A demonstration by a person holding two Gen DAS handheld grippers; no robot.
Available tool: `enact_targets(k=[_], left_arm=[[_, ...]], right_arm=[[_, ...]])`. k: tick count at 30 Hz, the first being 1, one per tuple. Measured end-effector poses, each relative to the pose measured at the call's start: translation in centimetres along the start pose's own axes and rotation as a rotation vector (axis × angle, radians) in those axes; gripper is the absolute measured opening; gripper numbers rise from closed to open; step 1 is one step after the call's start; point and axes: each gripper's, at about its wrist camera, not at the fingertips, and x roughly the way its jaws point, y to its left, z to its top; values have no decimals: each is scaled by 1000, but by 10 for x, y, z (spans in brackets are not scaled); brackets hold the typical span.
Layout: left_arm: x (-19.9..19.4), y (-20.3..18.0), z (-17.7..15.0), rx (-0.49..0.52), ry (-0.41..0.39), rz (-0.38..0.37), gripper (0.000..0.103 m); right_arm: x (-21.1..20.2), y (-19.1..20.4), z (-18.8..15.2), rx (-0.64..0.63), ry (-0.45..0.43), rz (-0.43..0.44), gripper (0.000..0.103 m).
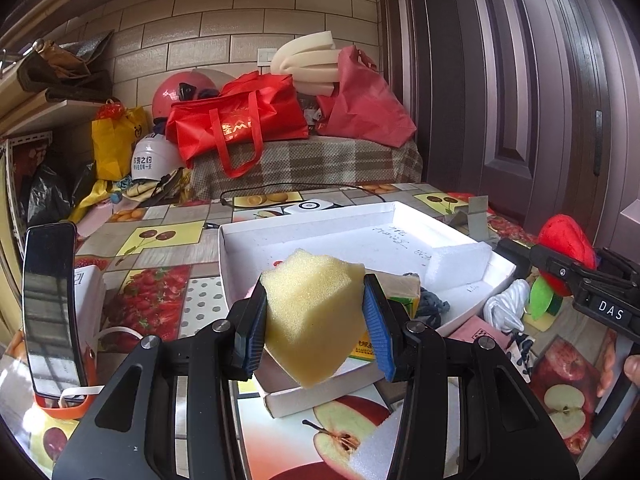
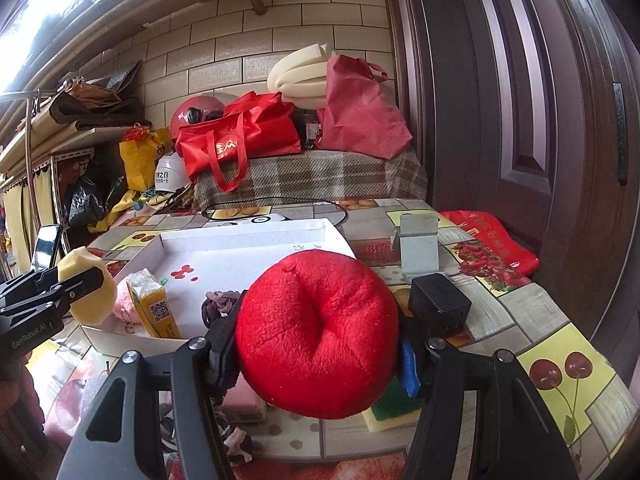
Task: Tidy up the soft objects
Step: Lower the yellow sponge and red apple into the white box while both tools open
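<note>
My left gripper (image 1: pixel 316 320) is shut on a yellow sponge block (image 1: pixel 316 312) and holds it above the near corner of the white cardboard tray (image 1: pixel 320 236). The sponge also shows in the right wrist view (image 2: pixel 86 292). My right gripper (image 2: pixel 316 344) is shut on a red plush apple (image 2: pixel 316 332), held above the table to the right of the tray (image 2: pixel 240 240); the apple also shows in the left wrist view (image 1: pixel 564 240). In the tray lie a yellow tissue pack (image 2: pixel 154 304), a pink fluffy item (image 2: pixel 124 304), a dark hair tie (image 2: pixel 220 304) and a white foam block (image 1: pixel 456 264).
A phone on an orange stand (image 1: pixel 52 312) is at the left. A black charger (image 2: pixel 438 304), a grey metal stand (image 2: pixel 418 248) and a green-yellow scrub sponge (image 2: pixel 394 408) are on the fruit-print tablecloth (image 2: pixel 560 360). A pink cloth (image 2: pixel 244 398) and a patterned cloth (image 2: pixel 236 444) lie near me.
</note>
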Motion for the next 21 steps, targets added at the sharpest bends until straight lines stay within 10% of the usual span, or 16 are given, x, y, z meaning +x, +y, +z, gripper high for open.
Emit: enact_targets(k=[21], left_arm=[[53, 12, 18, -12, 35, 60, 44]], right_arm=[[60, 21, 19, 2, 62, 7, 61]])
